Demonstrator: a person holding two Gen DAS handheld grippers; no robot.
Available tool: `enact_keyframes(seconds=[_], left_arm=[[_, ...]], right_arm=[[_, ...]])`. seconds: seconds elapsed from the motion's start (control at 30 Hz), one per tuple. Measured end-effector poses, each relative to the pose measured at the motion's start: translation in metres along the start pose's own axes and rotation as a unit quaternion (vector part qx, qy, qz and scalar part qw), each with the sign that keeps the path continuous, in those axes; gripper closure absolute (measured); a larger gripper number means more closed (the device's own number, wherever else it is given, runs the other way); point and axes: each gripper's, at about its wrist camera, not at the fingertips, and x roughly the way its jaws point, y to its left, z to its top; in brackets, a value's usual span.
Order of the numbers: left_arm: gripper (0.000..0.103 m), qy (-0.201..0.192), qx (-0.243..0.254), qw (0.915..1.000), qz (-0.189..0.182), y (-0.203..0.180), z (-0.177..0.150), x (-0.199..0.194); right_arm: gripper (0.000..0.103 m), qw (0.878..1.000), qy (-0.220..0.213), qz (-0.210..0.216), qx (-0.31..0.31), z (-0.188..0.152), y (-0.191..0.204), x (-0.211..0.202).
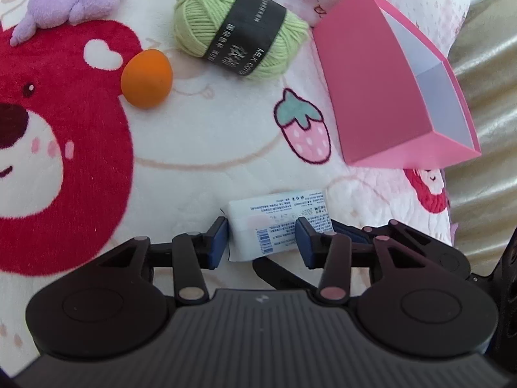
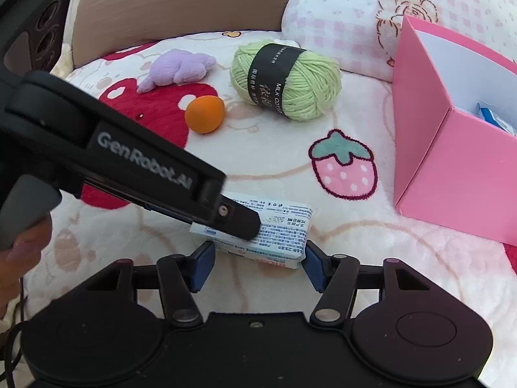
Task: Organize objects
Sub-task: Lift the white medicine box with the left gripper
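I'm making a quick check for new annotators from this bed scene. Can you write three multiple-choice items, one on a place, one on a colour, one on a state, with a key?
1. Where does the orange ball lie?
A. inside the pink box
B. on the blanket, between the purple plush toy and the yarn
C. on top of the tissue pack

2. What colour is the yarn?
A. light green
B. blue
C. white

3. How does the pink box stand?
A. closed with a lid
B. flattened
C. open, with something already inside

Key:
1 B: it sits on the blanket, below the purple plush toy and left of the yarn.
2 A: light green strands under a dark label.
3 C: no lid shows, and a blue and white item lies inside.
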Motion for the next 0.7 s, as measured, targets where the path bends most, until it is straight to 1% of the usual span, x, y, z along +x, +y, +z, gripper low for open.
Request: enact_keyframes(seconds=[0.1,0.27,0.47,0.57,0.63,0.7], left_arm=[[0.059,-0.002,0.011,0.9999,0.006,-0.008,-0.002,-0.006],[0.059,-0.004,0.012,0.9999,-0.003,-0.017,-0.004,-0.015],[0.059,-0.008,0.014,0.9998,-0.012,-0.03,-0.005,-0.028],[0.059,-0.009,0.019,0.9996,-0.018,-0.037,-0.005,-0.035],[0.059,-0.006,0.012,0.9996,-0.026,-0.04,-0.006,-0.039],[0.059,-0.011,0.011,0.9993,-0.033,-0.046,-0.008,-0.044]], right_arm=[[0.036,1.0,0.001,0.006,0.005,0.0,-0.001,-0.006],[0.033,1.0,-0.001,0.012,0.023,0.002,-0.006,-0.019],[0.029,1.0,-0.016,0.002,0.006,0.003,-0.003,-0.039],[0.026,1.0,-0.022,0.008,0.014,0.004,-0.007,-0.05],[0.019,1.0,-0.018,0.015,0.012,0.007,-0.007,-0.056],[0.018,1.0,-0.02,0.008,0.011,0.01,-0.007,-0.063]])
